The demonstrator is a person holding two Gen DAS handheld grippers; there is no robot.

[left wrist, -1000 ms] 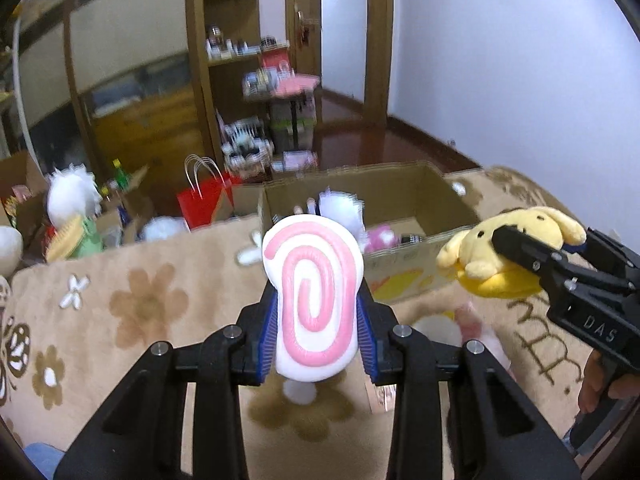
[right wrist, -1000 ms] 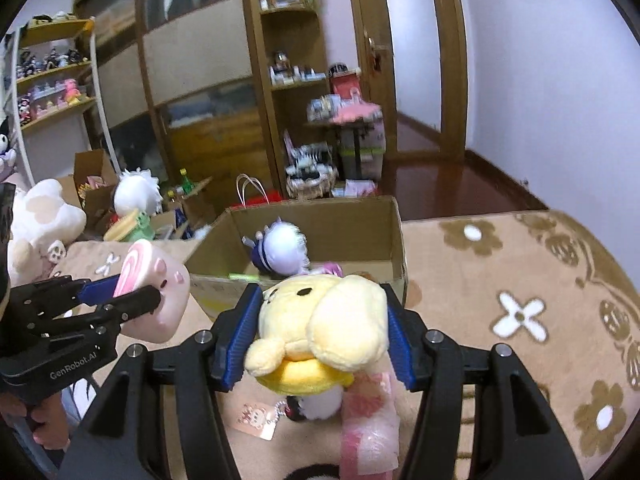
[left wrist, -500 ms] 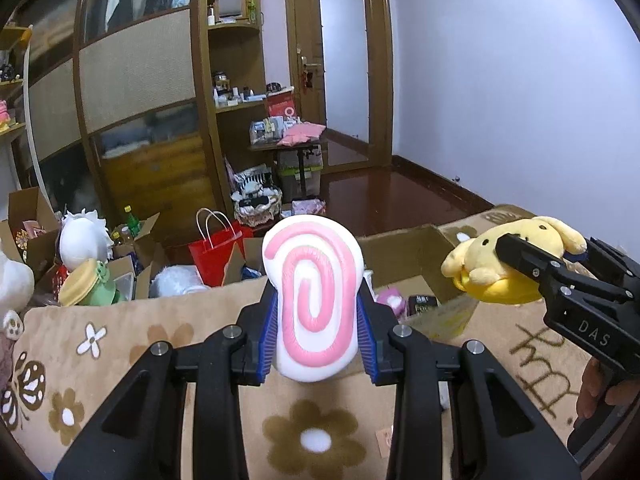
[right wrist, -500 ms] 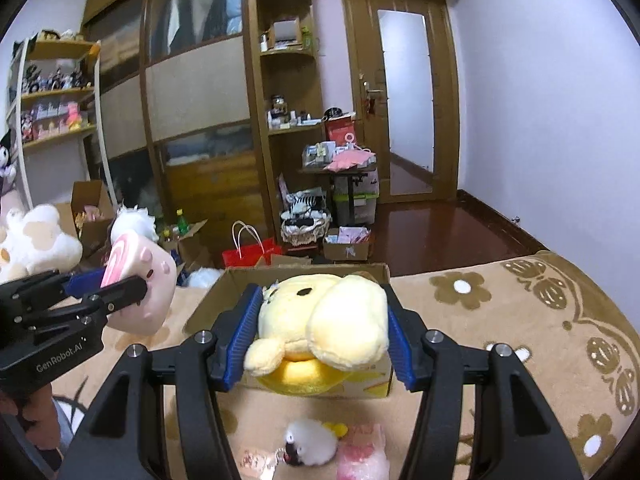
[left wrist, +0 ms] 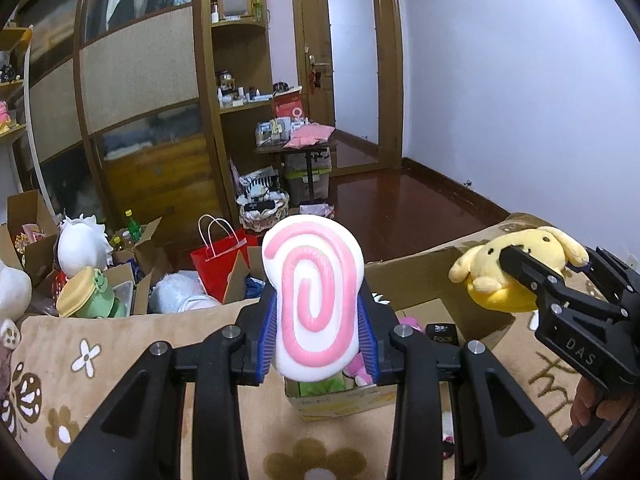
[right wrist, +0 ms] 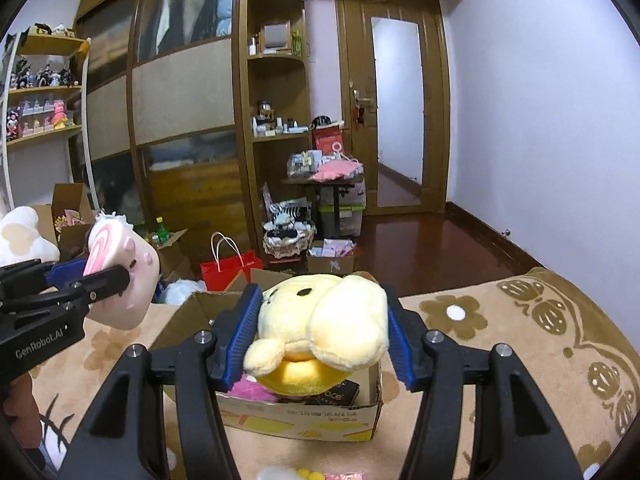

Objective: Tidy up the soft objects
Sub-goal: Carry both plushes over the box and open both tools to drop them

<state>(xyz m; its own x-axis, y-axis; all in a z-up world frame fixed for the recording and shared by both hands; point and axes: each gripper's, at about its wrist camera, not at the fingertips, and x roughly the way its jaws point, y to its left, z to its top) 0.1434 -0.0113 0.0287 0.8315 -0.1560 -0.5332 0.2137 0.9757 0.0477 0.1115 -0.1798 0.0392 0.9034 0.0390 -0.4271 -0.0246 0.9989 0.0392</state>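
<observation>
My left gripper (left wrist: 318, 332) is shut on a white plush with a pink spiral (left wrist: 314, 300) and holds it above the near side of an open cardboard box (left wrist: 416, 280). My right gripper (right wrist: 318, 340) is shut on a yellow plush dog (right wrist: 320, 332) and holds it over the same box (right wrist: 300, 420). The right gripper with the dog shows at the right of the left wrist view (left wrist: 516, 276); the left gripper with the spiral plush shows at the left of the right wrist view (right wrist: 120, 276). Several small items lie inside the box.
The box stands on a beige flower-patterned carpet (right wrist: 500, 340). A red paper bag (left wrist: 218, 260), open cartons with plush toys (left wrist: 84, 280) and a cluttered small table (right wrist: 324, 184) stand behind it, before wooden cabinets. Small plush items lie on the carpet under the right gripper (right wrist: 280, 472).
Both grippers have risen with their plush toys and tilted up. The box has dropped lower in both views, and more of the room shows behind it.
</observation>
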